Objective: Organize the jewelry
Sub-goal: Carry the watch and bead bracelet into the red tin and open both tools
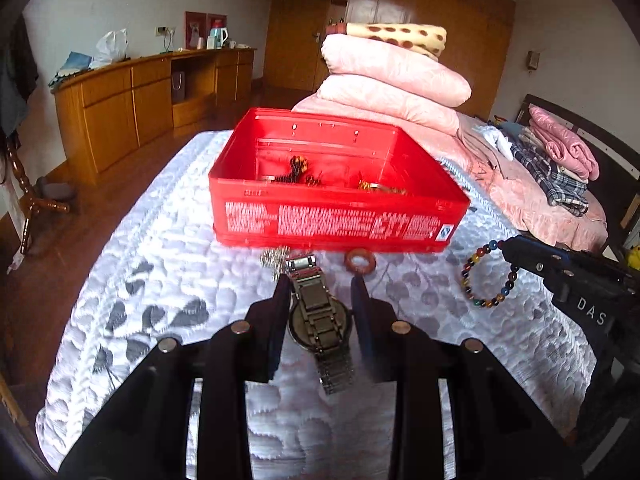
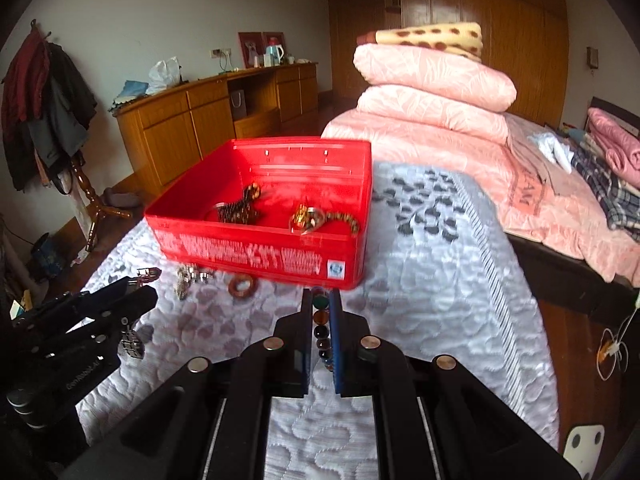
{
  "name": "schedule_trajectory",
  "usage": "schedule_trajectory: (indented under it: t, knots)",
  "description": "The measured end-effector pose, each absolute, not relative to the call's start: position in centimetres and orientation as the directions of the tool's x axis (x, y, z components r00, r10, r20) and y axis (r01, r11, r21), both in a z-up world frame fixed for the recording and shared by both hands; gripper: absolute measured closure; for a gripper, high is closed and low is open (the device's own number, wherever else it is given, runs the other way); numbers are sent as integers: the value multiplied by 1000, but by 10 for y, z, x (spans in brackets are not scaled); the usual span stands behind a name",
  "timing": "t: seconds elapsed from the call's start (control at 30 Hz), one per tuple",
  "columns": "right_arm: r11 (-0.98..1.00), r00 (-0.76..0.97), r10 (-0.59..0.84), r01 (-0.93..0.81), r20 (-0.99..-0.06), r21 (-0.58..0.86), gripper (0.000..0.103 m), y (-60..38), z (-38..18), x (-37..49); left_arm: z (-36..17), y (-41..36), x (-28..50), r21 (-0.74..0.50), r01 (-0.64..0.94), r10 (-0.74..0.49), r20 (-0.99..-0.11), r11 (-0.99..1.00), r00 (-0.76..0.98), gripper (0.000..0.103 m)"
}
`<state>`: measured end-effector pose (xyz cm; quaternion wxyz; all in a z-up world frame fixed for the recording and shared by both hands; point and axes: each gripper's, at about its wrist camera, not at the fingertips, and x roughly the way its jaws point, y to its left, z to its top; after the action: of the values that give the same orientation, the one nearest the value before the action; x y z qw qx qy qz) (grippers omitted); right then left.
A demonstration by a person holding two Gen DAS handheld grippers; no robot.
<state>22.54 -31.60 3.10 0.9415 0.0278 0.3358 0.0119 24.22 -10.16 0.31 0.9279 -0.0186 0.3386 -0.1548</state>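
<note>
The left gripper [image 1: 320, 280] pinches a metal watch [image 1: 320, 320] between its jaws; the round case sits just behind the fingertips, and the band runs along the fingers, one end hanging back toward the camera, the other poking forward past the tips. The right gripper [image 2: 321, 300] has its jaws pressed together on a string of coloured beads [image 2: 321, 332], and from the left wrist view the bracelet [image 1: 488, 276] hangs as a loop off the fingertips, its plane roughly upright. Just ahead of both sets of jaws, on the white quilt [image 1: 160, 280], lie a brown ring [image 1: 360, 261] and a small silver piece [image 1: 274, 258], both close against the near wall of the red box [image 1: 340, 216]. The open box lies straight ahead of each gripper, long side across, with other pieces already lying inside. I judge both loads need to go forward and over that near wall; neither hand looks clearly nearer.
</note>
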Motion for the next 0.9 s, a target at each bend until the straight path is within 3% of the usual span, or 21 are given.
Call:
schedule_trajectory:
  t: [0.57, 0.9]
  knots:
    - [996, 839, 79, -38, -538, 86, 95, -314, 95, 299, 71, -121, 313, -120, 293, -311, -525, 949, 792, 74]
    - [986, 797, 123, -33, -591, 161, 95, -314, 59, 369, 52, -135, 385, -125, 277, -296, -578, 953, 760, 74]
